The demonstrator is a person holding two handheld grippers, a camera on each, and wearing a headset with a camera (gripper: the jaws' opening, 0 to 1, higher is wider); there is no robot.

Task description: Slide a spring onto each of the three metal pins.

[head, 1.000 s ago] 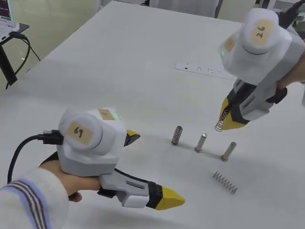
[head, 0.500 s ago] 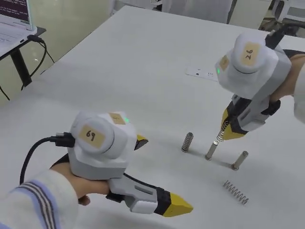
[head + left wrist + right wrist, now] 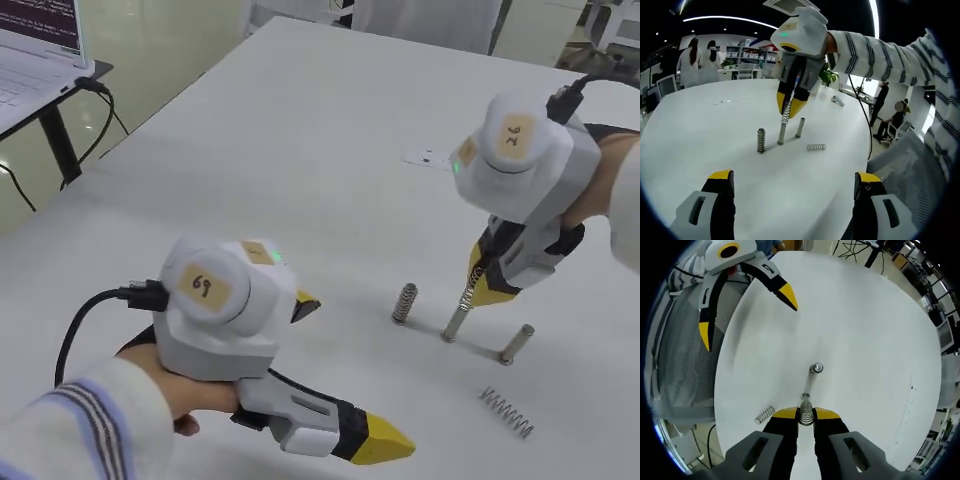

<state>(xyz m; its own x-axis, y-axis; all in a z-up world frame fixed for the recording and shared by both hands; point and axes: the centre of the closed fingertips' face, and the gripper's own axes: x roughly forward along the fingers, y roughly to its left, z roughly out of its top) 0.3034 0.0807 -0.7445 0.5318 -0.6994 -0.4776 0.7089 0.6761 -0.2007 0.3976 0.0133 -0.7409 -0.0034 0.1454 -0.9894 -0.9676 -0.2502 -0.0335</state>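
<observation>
Three metal pins stand in a row on the white table. The left pin point(image 3: 404, 303) point(image 3: 760, 140) wears a spring. My right gripper point(image 3: 480, 285) point(image 3: 790, 102) point(image 3: 806, 413) is shut on a second spring point(image 3: 785, 112) point(image 3: 805, 414), whose lower end meets the top of the middle pin point(image 3: 455, 322) point(image 3: 782, 134) point(image 3: 809, 387). The right pin point(image 3: 516, 343) point(image 3: 800, 127) is bare. A loose spring point(image 3: 505, 411) point(image 3: 816, 147) point(image 3: 764, 414) lies flat near it. My left gripper point(image 3: 345, 373) point(image 3: 794, 182) point(image 3: 746, 317) hovers open and holds nothing, short of the pins.
A white power strip point(image 3: 430, 158) lies on the table beyond the pins. A laptop point(image 3: 30, 50) sits on a side stand off the table's left edge, with cables hanging. People stand far back point(image 3: 690, 55) in the left gripper view.
My right gripper has come down and left with its spring, from beside the pins to the top of the middle pin. The left gripper stays open in the same place.
</observation>
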